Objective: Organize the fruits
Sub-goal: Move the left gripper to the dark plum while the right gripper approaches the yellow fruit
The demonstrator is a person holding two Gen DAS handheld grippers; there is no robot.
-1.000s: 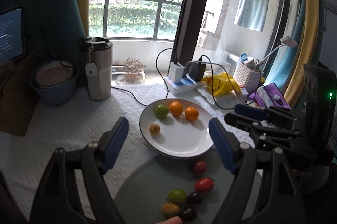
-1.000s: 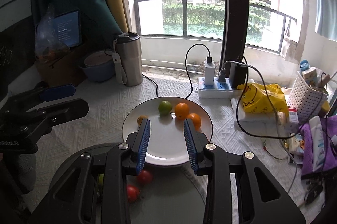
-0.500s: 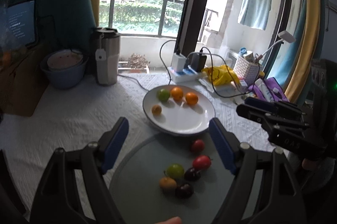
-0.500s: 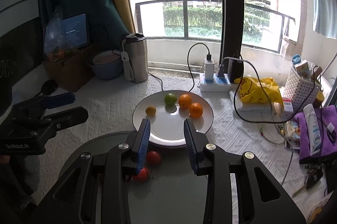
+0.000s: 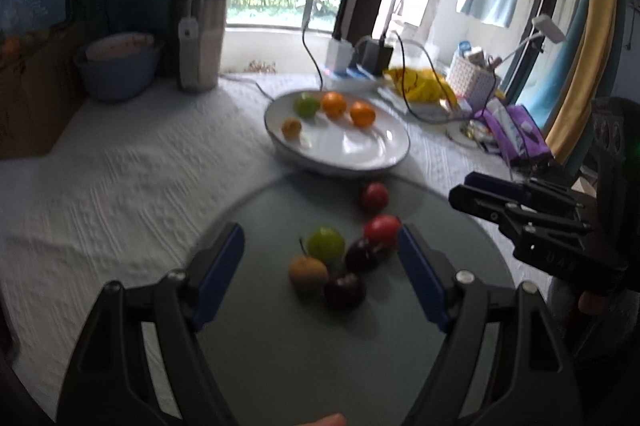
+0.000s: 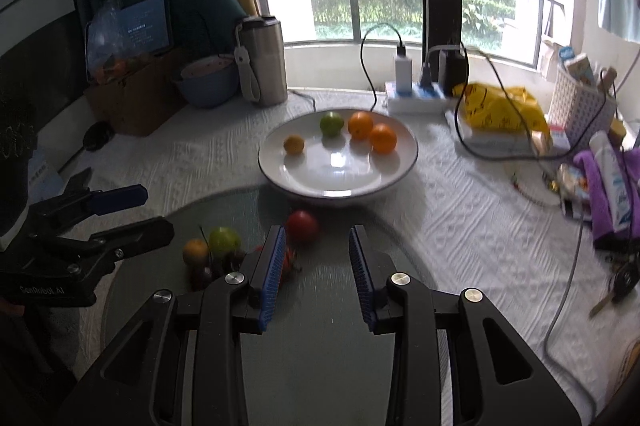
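A white plate (image 5: 372,153) (image 6: 384,177) holds two oranges (image 5: 348,109), a green fruit (image 5: 306,104) and a small yellow one (image 5: 291,128). On the grey round mat (image 5: 280,346) lie a green fruit (image 5: 326,244), a yellow-brown one (image 5: 308,272), two dark ones (image 5: 344,290) and two red ones (image 5: 382,230). My left gripper (image 5: 320,278) is open above this cluster. My right gripper (image 6: 316,266) is open and empty, with a red fruit (image 6: 302,224) just beyond its left finger.
A steel tumbler (image 6: 264,61), a blue bowl (image 6: 208,83) and a cardboard box (image 6: 132,101) stand at the back left. A power strip with cables (image 6: 416,93), a yellow bag (image 6: 500,109), a white basket (image 6: 580,105) and purple clutter (image 6: 608,193) fill the right.
Both grippers have drawn back and risen, so the plate looks farther off and more of the mat's fruit shows. Both stay open. No fruit has moved.
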